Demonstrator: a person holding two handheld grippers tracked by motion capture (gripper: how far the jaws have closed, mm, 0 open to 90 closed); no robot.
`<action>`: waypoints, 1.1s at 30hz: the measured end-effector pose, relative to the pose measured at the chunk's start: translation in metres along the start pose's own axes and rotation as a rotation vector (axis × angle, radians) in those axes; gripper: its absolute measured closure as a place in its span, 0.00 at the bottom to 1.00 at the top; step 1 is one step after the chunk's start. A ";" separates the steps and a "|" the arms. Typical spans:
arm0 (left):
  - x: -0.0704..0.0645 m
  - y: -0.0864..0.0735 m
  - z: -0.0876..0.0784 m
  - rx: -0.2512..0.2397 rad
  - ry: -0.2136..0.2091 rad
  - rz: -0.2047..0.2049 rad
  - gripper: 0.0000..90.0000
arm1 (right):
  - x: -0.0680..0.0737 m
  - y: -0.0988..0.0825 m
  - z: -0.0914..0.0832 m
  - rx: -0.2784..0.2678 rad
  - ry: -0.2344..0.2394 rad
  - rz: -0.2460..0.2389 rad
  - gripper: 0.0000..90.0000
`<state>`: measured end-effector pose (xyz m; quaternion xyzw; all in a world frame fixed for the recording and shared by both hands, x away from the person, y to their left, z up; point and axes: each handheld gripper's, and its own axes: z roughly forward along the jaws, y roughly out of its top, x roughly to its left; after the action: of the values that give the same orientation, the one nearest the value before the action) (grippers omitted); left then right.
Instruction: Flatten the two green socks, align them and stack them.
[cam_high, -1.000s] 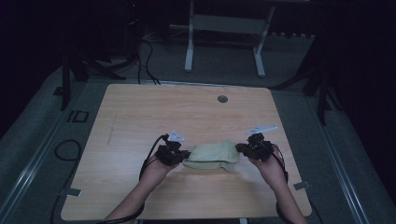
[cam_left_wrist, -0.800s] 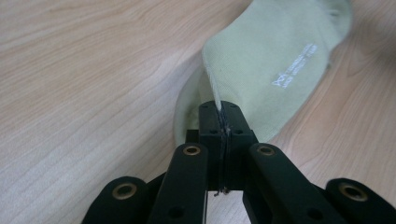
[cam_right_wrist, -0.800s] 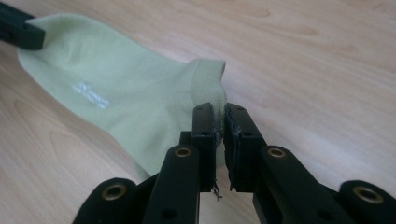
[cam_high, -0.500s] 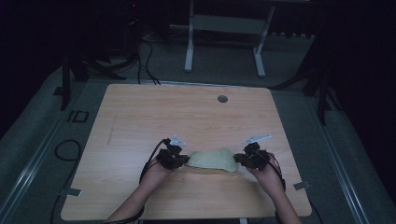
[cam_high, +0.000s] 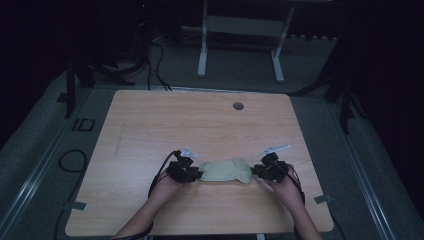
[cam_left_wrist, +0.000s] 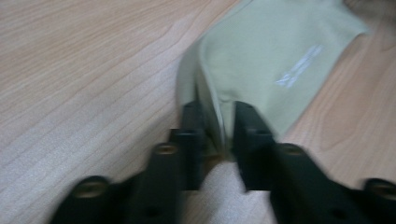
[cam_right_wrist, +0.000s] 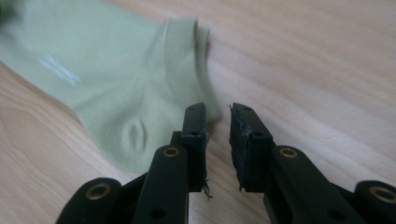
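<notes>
Pale green sock (cam_high: 223, 170) lies flat on the wooden table (cam_high: 150, 125), at 6 o'clock near the person's edge, so laying it down looks done; what's left is prob. backing both hands clear. Left gripper (cam_high: 192, 174) at the sock's 9 o'clock has just been opening, w/ a fold of fabric between its parted jaws, pads not clamping; right gripper (cam_high: 256, 172) at 3 o'clock has also just been opening, jaws apart w/ nothing between, sock edge just beside. Table bare apart from a grommet hole (cam_high: 238, 106) at 12; dim room, grey floor, white desk frame (cam_high: 240, 40) beyond.

Both grippers' jaws have just been opening, letting the pale green sock (cam_high: 223, 170) settle flat on the table (cam_high: 150, 125).
</notes>
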<state>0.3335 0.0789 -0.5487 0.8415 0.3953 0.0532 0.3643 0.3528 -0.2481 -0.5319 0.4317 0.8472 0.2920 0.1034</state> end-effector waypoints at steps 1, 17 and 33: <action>0.000 0.001 -0.004 -0.018 0.011 -0.006 0.68 | 0.000 0.001 -0.004 -0.017 0.006 0.007 0.83; -0.028 0.013 0.008 -0.015 0.034 0.072 0.99 | 0.030 0.010 -0.001 -0.028 0.042 -0.063 0.86; 0.004 -0.005 0.007 0.003 0.086 -0.014 0.99 | 0.038 0.022 0.035 0.028 0.036 -0.105 0.84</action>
<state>0.3360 0.0797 -0.5574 0.8363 0.4163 0.0862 0.3462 0.3596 -0.1940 -0.5450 0.3827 0.8744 0.2821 0.0975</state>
